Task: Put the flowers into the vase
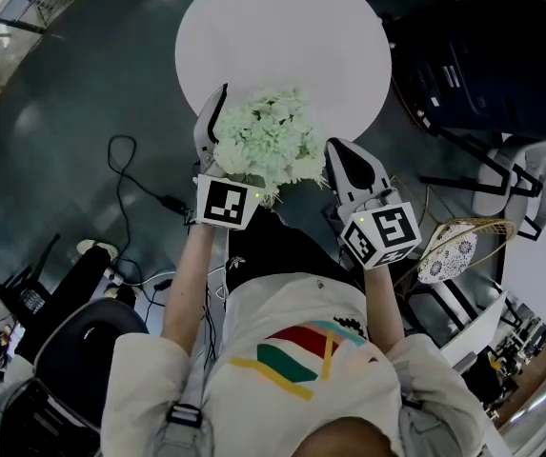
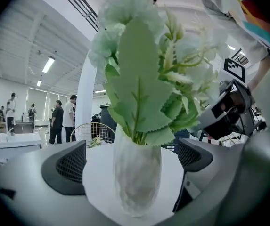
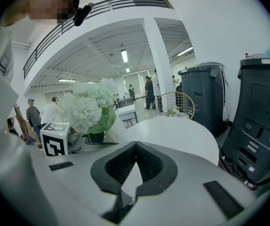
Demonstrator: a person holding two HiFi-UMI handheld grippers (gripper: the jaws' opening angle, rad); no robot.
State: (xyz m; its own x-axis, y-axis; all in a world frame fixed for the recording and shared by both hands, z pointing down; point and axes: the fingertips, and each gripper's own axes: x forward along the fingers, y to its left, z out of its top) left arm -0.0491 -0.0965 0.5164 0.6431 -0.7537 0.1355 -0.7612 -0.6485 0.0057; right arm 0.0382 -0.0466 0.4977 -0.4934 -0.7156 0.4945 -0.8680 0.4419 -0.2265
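Observation:
A bunch of pale green and white flowers [image 1: 271, 141] stands in a clear textured glass vase [image 2: 137, 178] near the front edge of the round white table [image 1: 282, 27]. My left gripper [image 1: 249, 122] is open around the vase, one pad [image 2: 71, 164] on each side, with gaps showing between pads and glass. To the right of the flowers, my right gripper [image 1: 347, 152] is shut with nothing in it, its jaws meeting at the tip [image 3: 135, 147]. In the right gripper view the flowers [image 3: 90, 105] stand at the left, beside the left gripper's marker cube [image 3: 54, 145].
Dark bins [image 1: 501, 55] stand right of the table. A gold wire basket [image 1: 463, 241] sits at the person's right, cables [image 1: 130, 174] and a black chair [image 1: 82, 350] at the left. Several people [image 2: 61, 119] stand far off in the hall.

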